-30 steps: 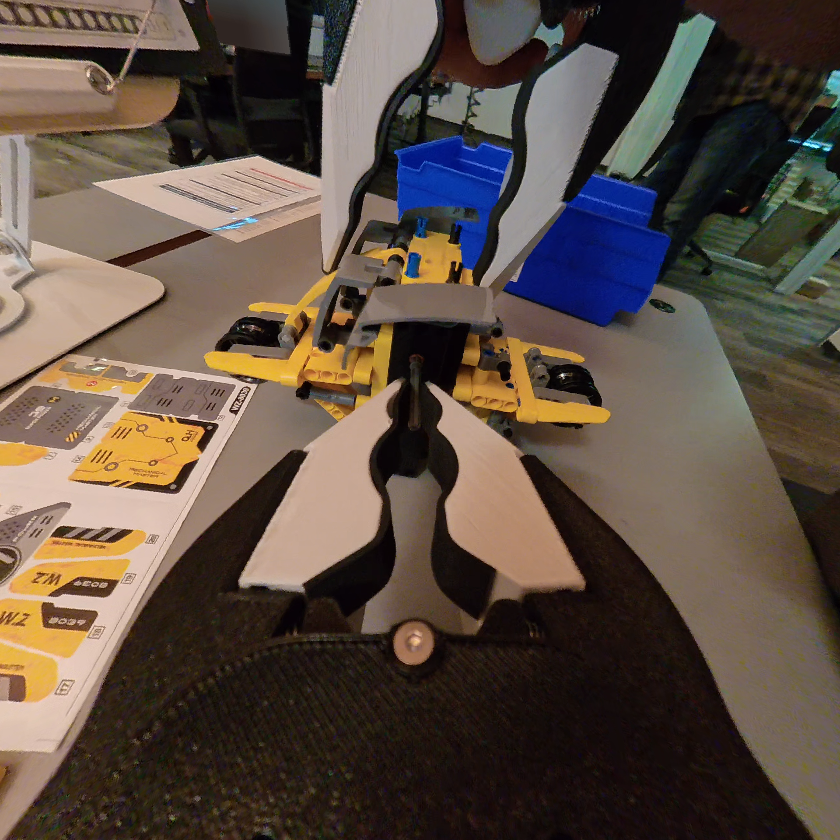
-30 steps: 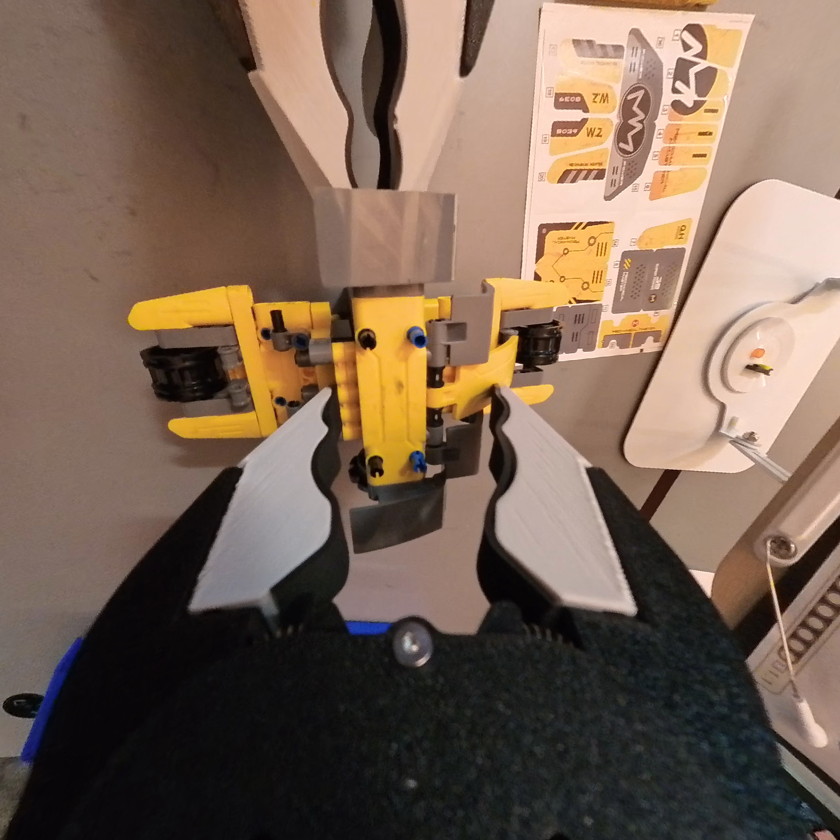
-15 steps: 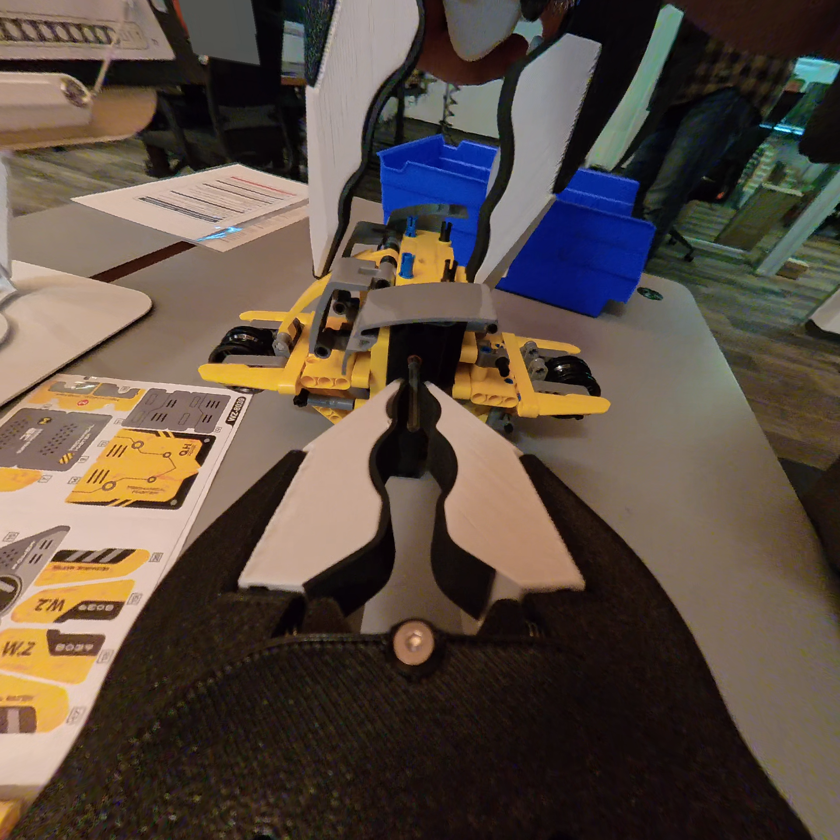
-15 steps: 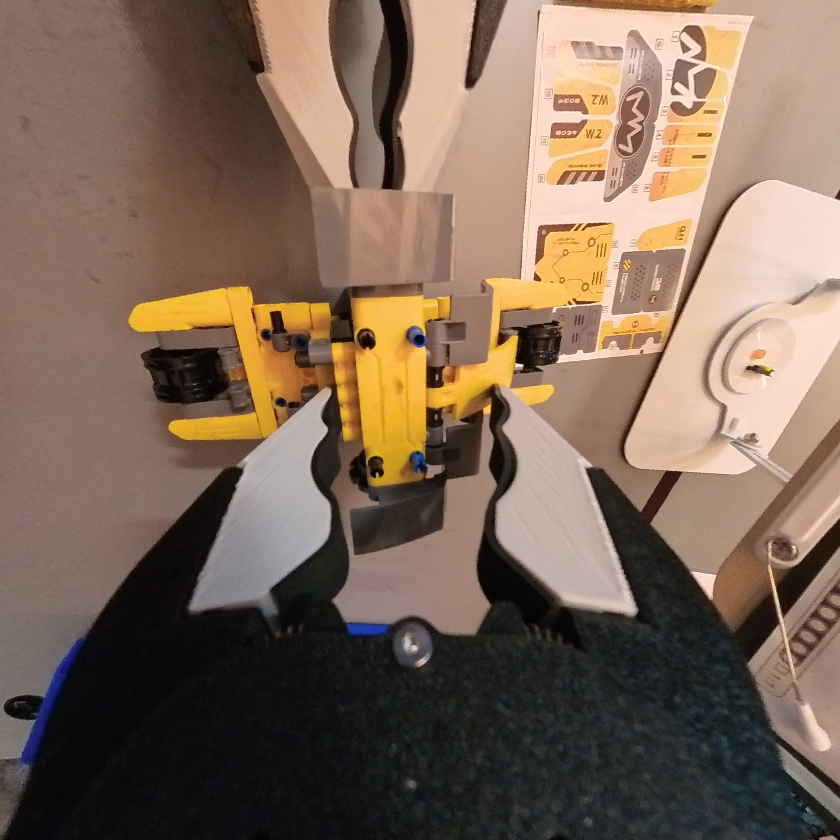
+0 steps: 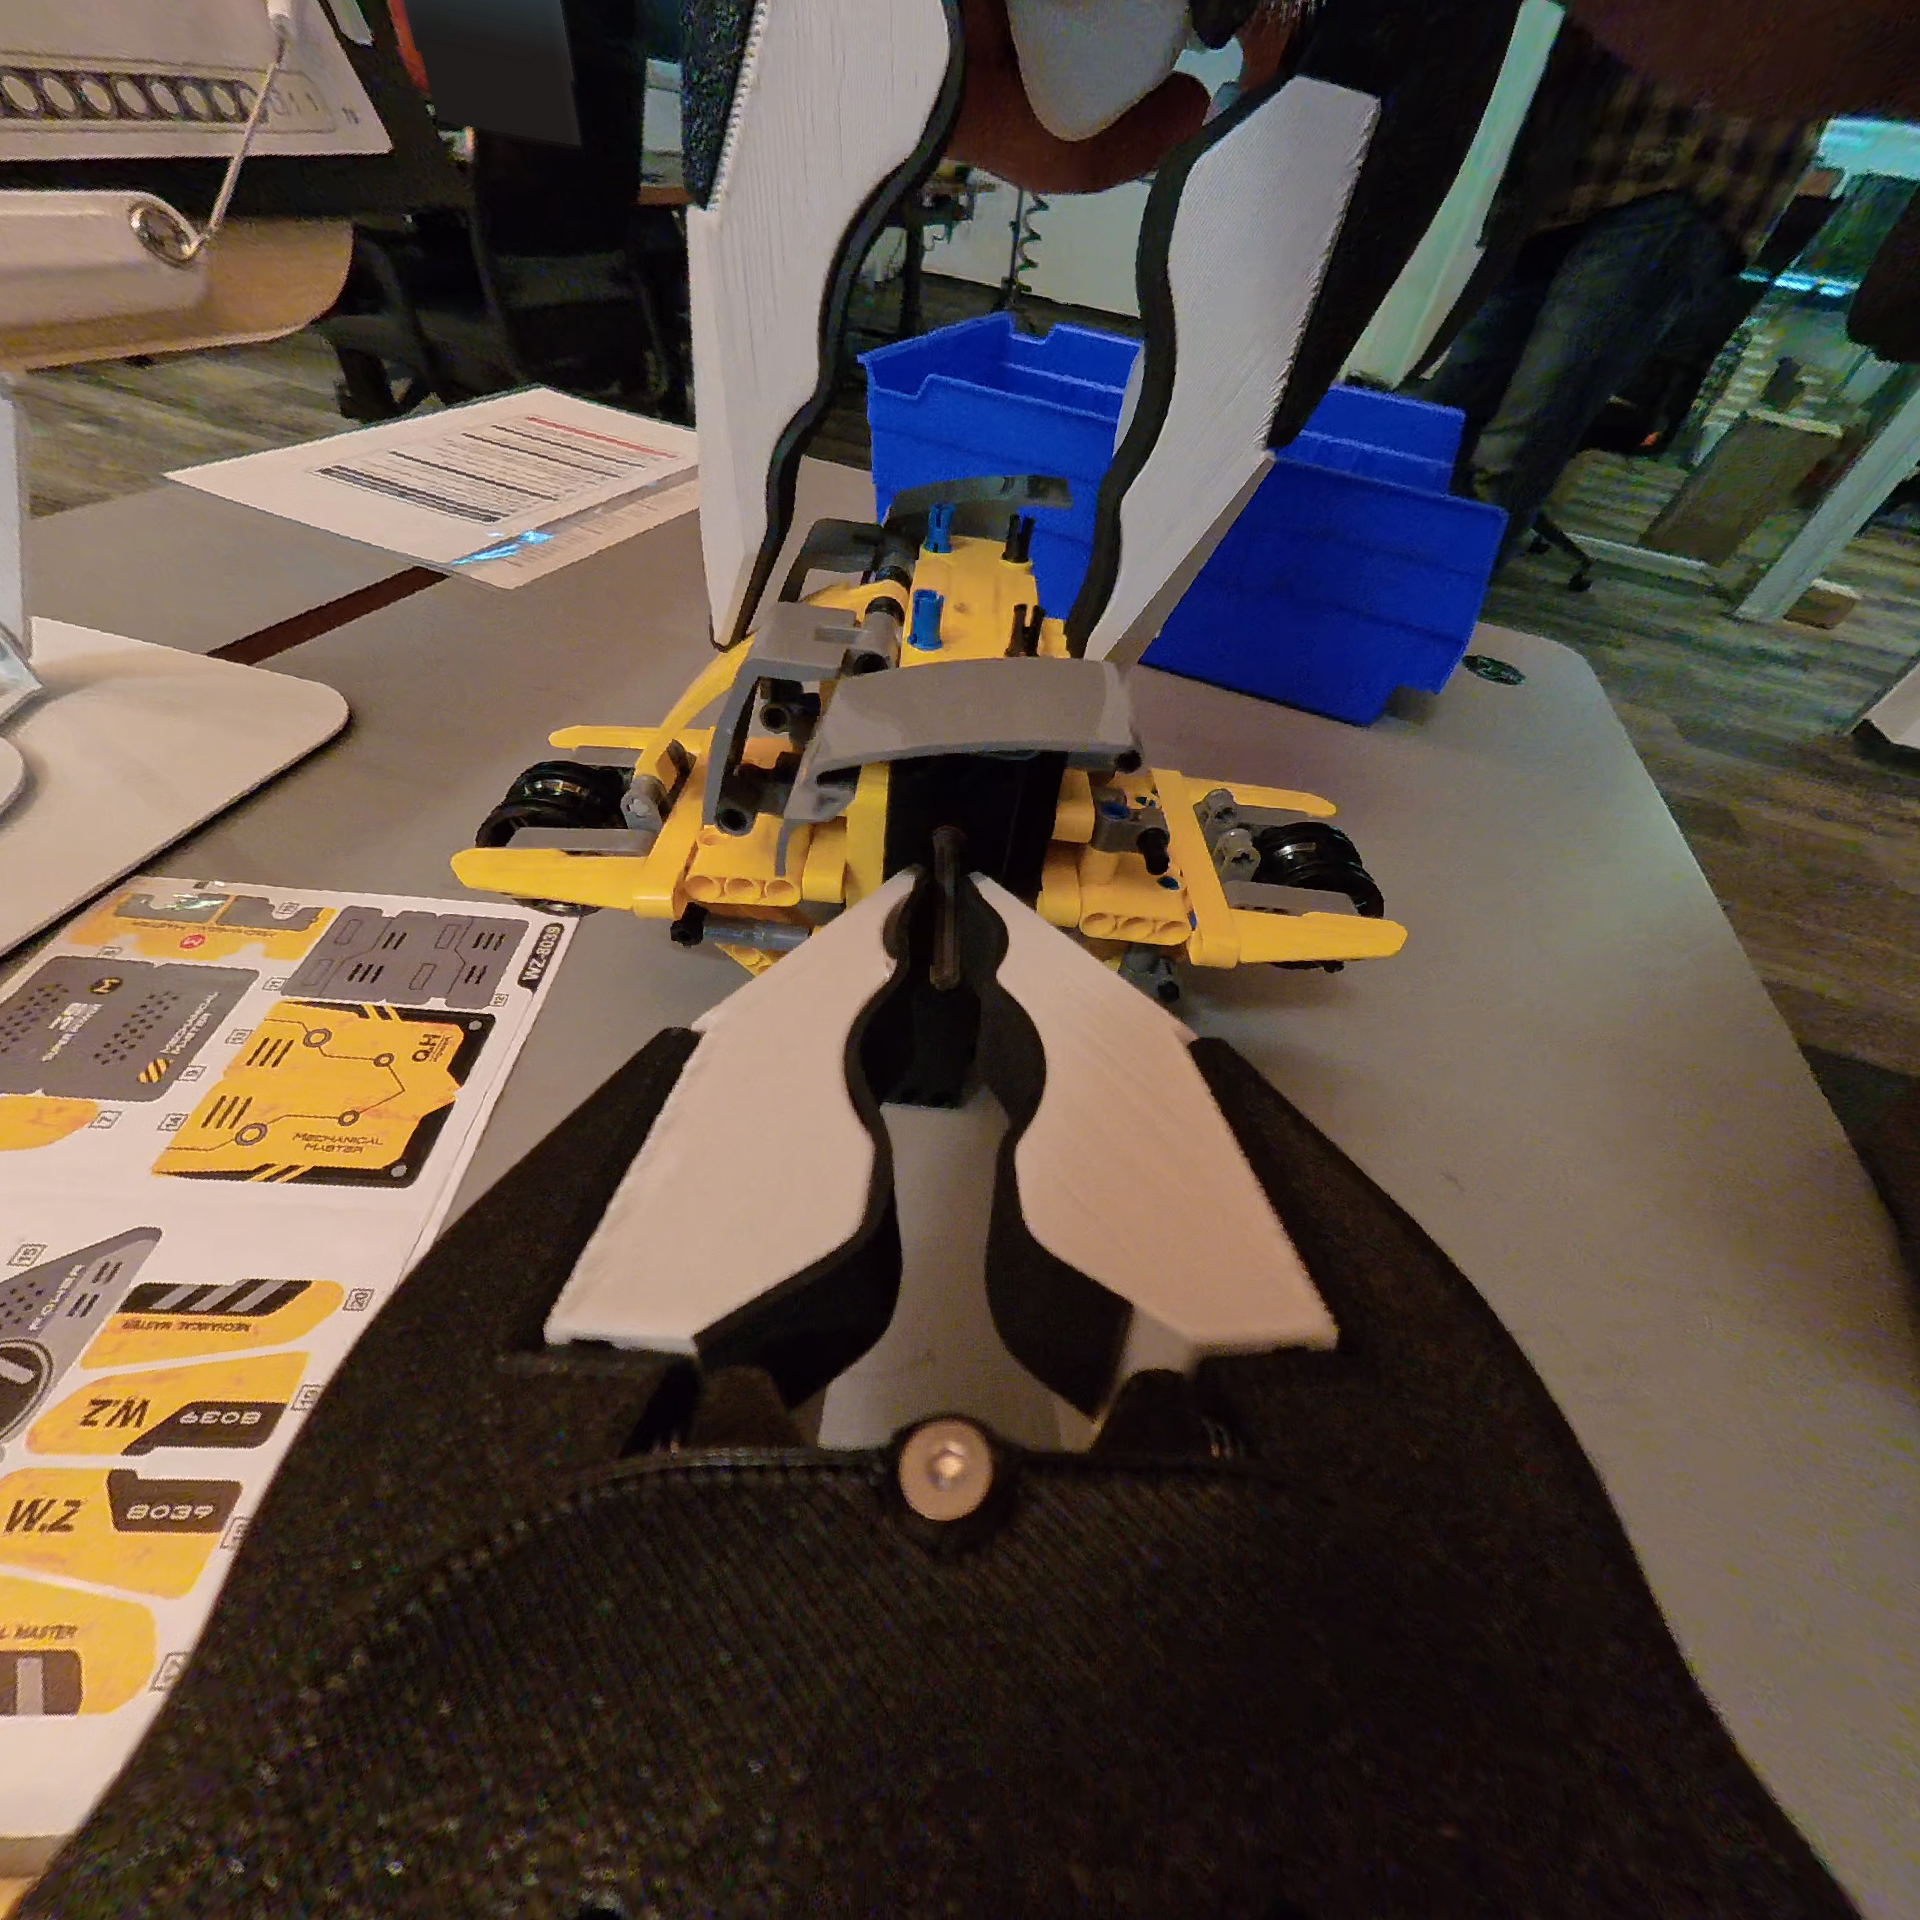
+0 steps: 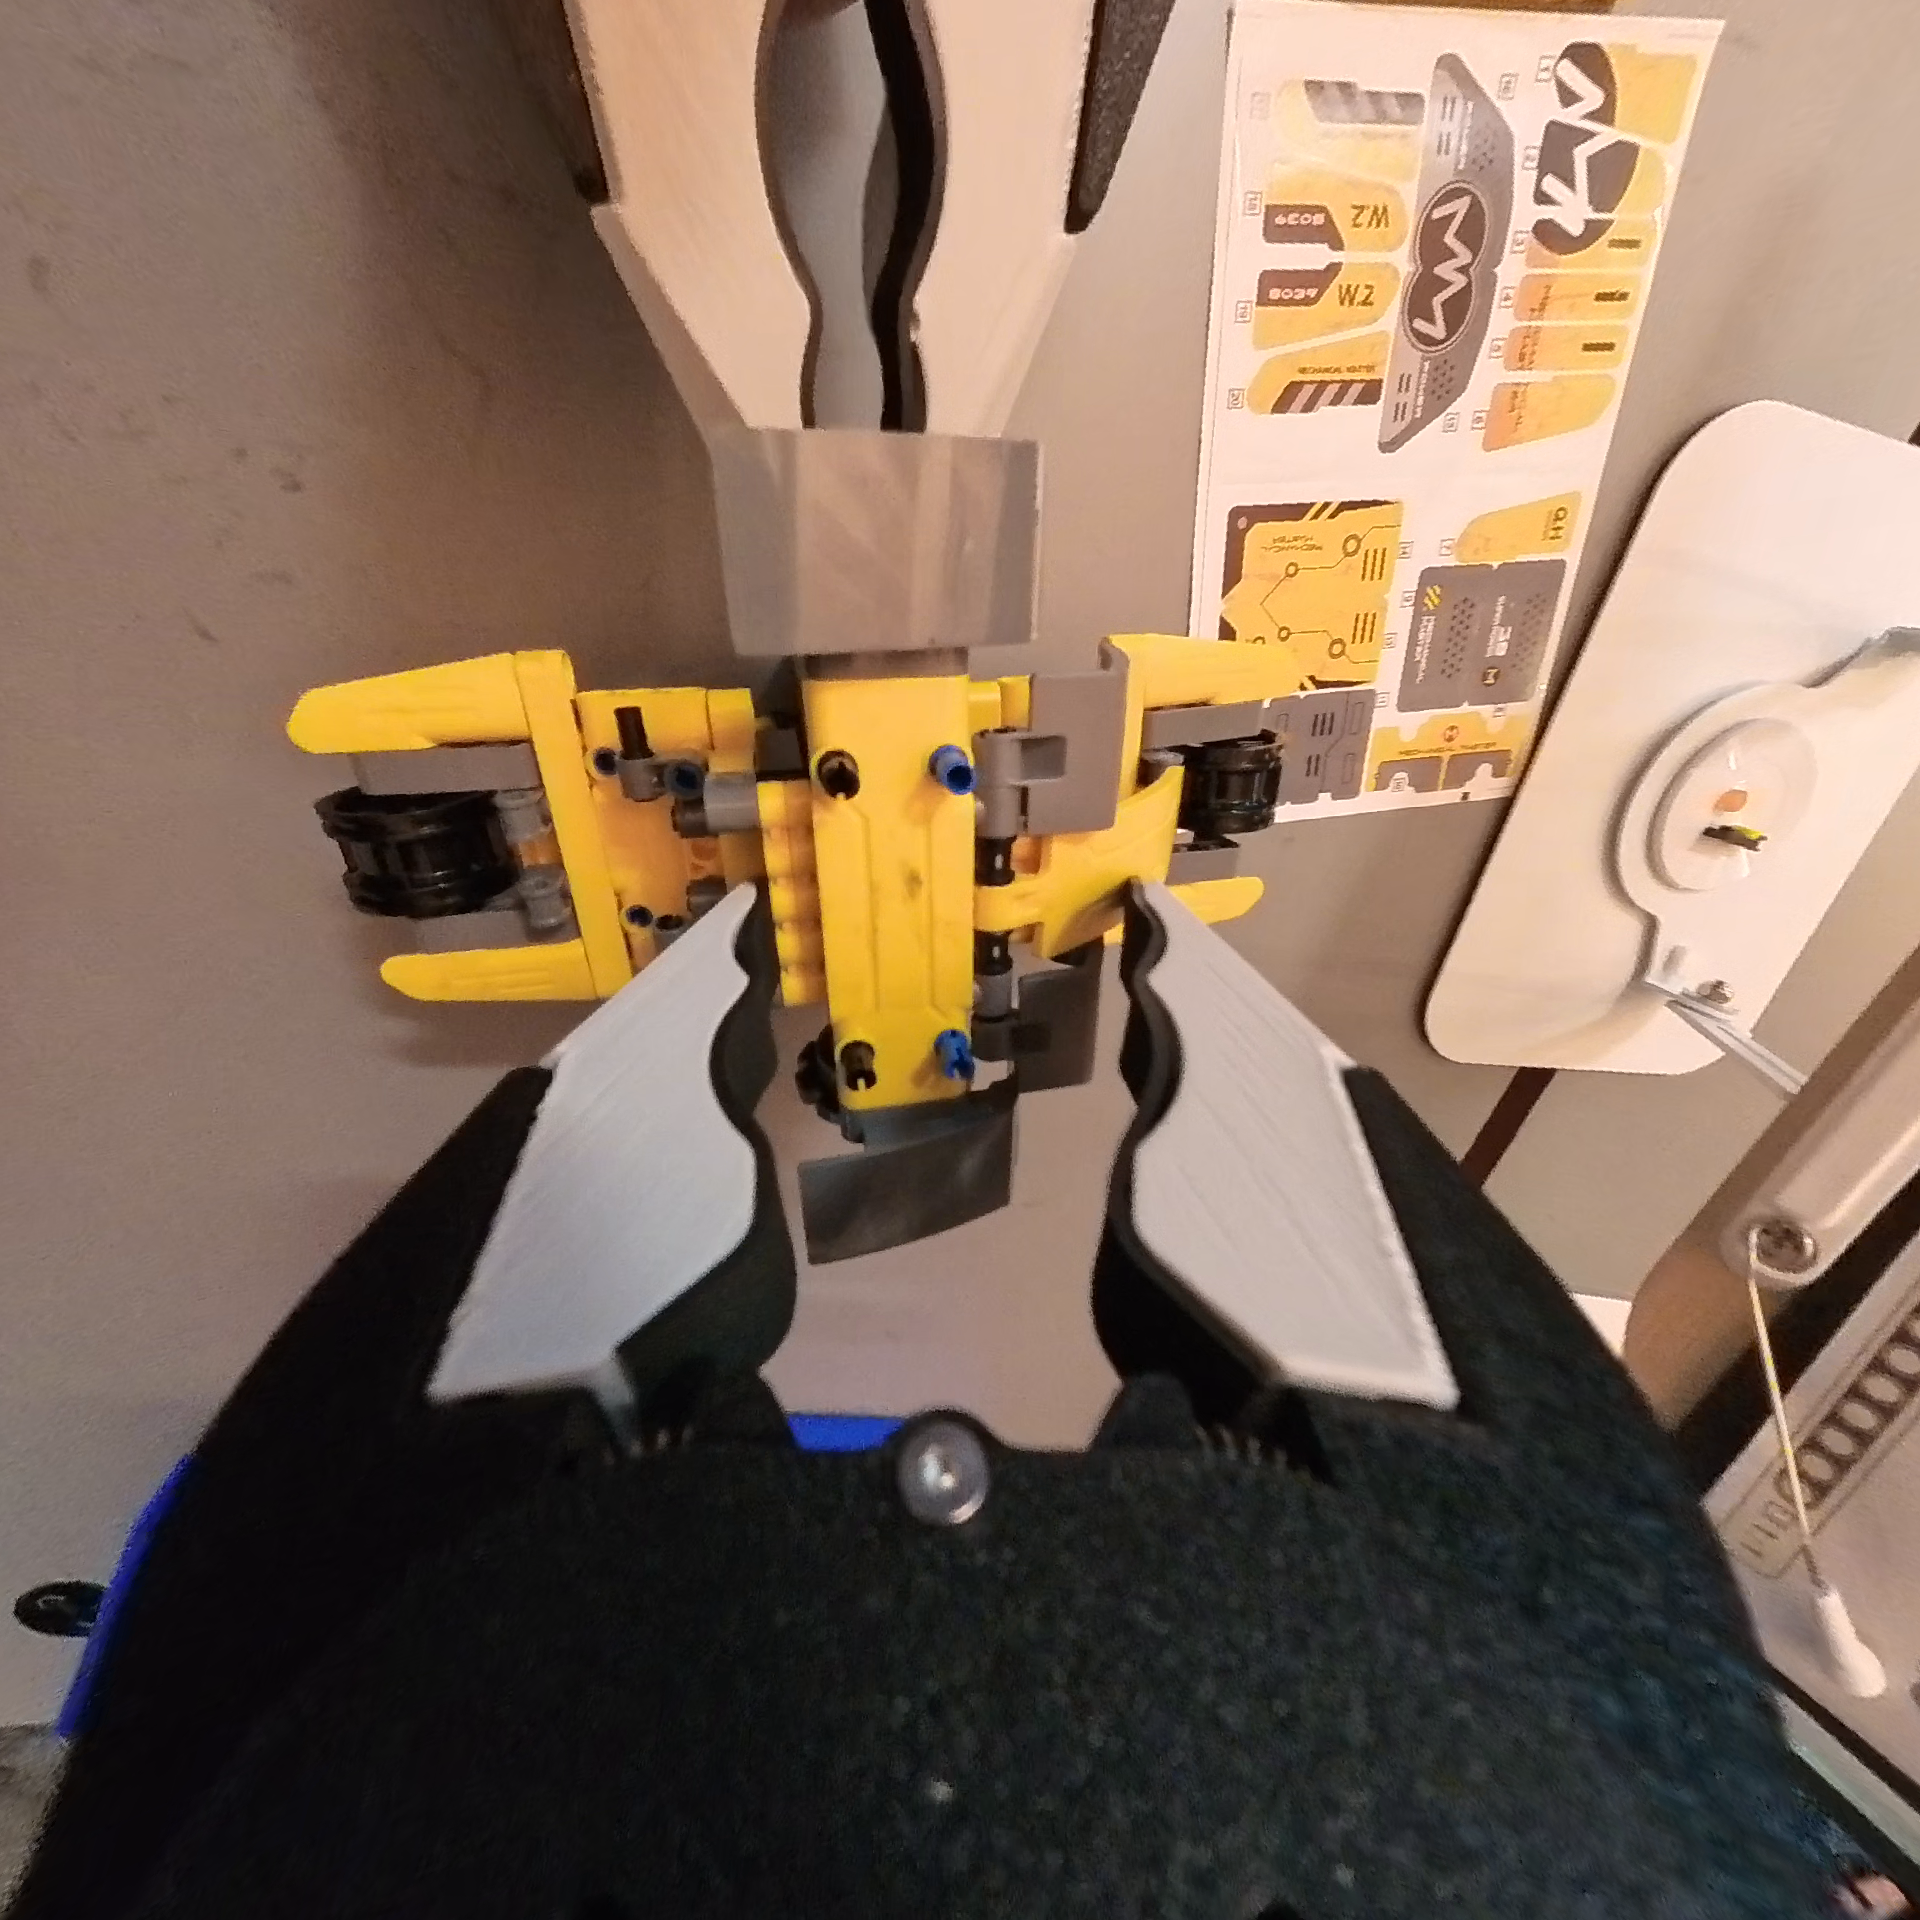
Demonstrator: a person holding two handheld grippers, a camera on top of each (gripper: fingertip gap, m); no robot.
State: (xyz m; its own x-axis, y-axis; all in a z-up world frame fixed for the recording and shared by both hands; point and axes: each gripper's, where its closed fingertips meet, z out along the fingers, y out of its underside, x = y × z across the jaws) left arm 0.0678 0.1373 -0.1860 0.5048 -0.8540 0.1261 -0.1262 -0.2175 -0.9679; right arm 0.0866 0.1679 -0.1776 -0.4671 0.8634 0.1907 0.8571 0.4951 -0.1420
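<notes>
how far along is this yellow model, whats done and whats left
Done: the yellow model sits built up, wheels on both sides, grey panel on. In hand: left tool shut on a dark pin at its end; right tool open, astride the body. Left: sticker sheet looks unpeeled.

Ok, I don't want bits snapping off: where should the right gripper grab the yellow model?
The central yellow spine, from straight above, gripped across its width: its long sides are flat and parallel and likely fit the right gripper's open jaws. Wings and wheels jut out thinly; the left gripper pinches only a pin.
</notes>
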